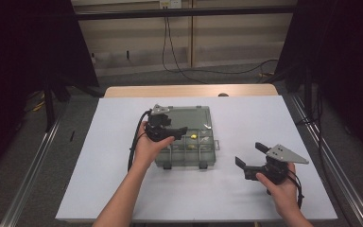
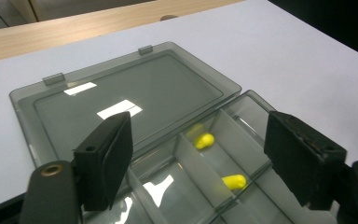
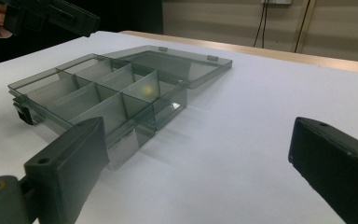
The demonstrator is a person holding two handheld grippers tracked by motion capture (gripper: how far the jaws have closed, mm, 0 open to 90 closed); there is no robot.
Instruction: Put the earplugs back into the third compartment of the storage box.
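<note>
A smoky transparent plastic compartment box [image 1: 185, 150] lies mid-table on the white table sheet [image 1: 246, 118], its hinged lid [image 2: 121, 100] flat open behind it. Two small yellow pieces [image 2: 204, 140] sit in neighbouring compartments. The left gripper [image 2: 200, 154] hovers above them, jaws wide, nothing between. The right gripper [image 1: 249, 155] rests well apart on the sheet, jaws spread and empty.

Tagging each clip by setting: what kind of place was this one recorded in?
Probably a lab recording bay: a white-covered table walled by black curtains, metal rails along the floor, loose cables by the back wall.
</note>
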